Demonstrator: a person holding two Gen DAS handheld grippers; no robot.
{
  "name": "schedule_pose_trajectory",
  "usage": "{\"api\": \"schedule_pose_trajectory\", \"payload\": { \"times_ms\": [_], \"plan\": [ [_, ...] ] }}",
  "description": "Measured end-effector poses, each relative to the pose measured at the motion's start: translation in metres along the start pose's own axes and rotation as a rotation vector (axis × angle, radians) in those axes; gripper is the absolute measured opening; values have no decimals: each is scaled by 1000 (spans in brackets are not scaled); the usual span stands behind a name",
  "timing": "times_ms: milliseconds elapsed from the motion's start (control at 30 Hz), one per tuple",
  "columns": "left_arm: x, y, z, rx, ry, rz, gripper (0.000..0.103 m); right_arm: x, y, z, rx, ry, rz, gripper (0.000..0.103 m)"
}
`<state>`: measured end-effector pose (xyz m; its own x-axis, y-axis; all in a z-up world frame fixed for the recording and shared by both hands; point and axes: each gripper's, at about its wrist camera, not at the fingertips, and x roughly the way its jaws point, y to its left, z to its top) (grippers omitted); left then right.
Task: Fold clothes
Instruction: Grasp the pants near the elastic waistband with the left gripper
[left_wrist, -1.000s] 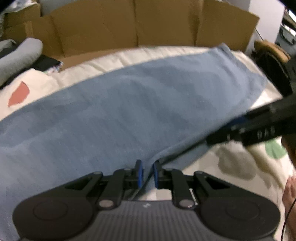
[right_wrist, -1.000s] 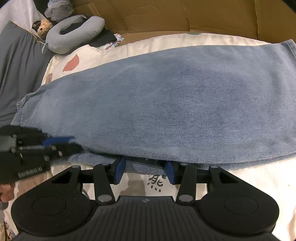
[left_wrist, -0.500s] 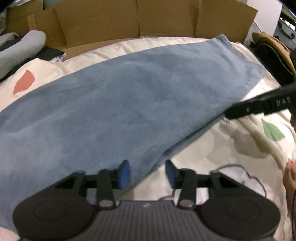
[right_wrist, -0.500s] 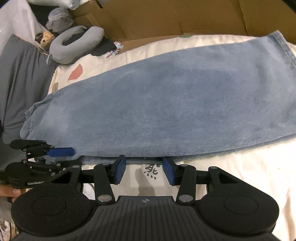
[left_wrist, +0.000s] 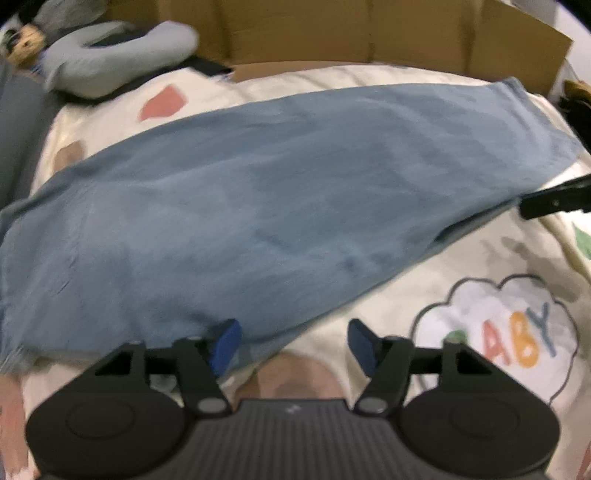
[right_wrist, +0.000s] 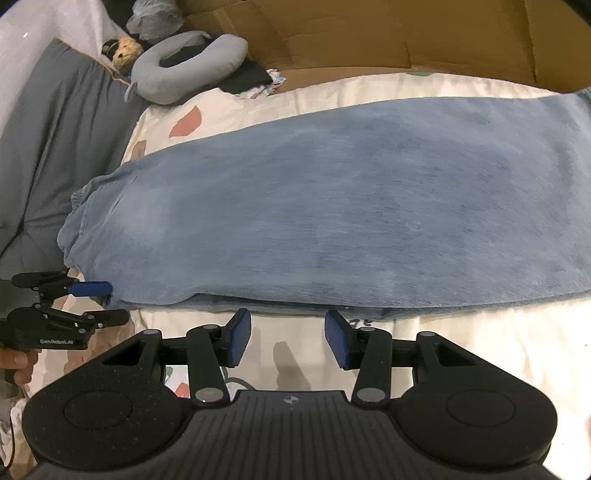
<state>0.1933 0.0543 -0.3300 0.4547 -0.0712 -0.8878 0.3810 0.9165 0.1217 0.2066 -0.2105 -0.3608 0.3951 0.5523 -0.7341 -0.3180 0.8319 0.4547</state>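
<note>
Left wrist view: the left claw (left_wrist: 293, 341) has its jaws apart and opening, with nothing pinched between them. Its left pad sits just over the near hem of the jeans (left_wrist: 258, 206); its right pad hangs over the bare quilt (left_wrist: 424, 280). The jeans lie flat and folded lengthwise, running diagonally across the quilt from lower left to upper right. A "BABY" cloud print (left_wrist: 498, 339) lies right of the claw. The right claw's dark tip (left_wrist: 554, 201) pokes in from the right edge, close to the jeans' border. Behind stand a cardboard wall (left_wrist: 369, 33) and a grey neck pillow (left_wrist: 122, 62). This view is blurred.

Right wrist view: the right claw (right_wrist: 288, 338) is released, jaws half apart and empty, over quilt (right_wrist: 480, 339) just short of the jeans' (right_wrist: 351, 199) near edge. The left claw (right_wrist: 99, 299) shows at far left, jaws spread, upper finger by the jeans' corner; contact there cannot be told. A hand (right_wrist: 14, 363) holds its grip. A grey cushion (right_wrist: 55, 147), neck pillow (right_wrist: 184, 70), small plush toy (right_wrist: 123, 50) and cardboard (right_wrist: 406, 37) lie beyond.
</note>
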Motion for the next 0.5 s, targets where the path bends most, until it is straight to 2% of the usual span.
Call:
{"api": "schedule_pose_trajectory", "payload": {
  "times_ms": [300, 500],
  "plan": [
    [6, 43, -28, -212, 46, 78, 70, 7, 15, -5, -33, 25, 33, 52],
    [15, 60, -30, -270, 22, 151, 70, 10, 19, -8, -34, 34, 45, 52]
  ]
}}
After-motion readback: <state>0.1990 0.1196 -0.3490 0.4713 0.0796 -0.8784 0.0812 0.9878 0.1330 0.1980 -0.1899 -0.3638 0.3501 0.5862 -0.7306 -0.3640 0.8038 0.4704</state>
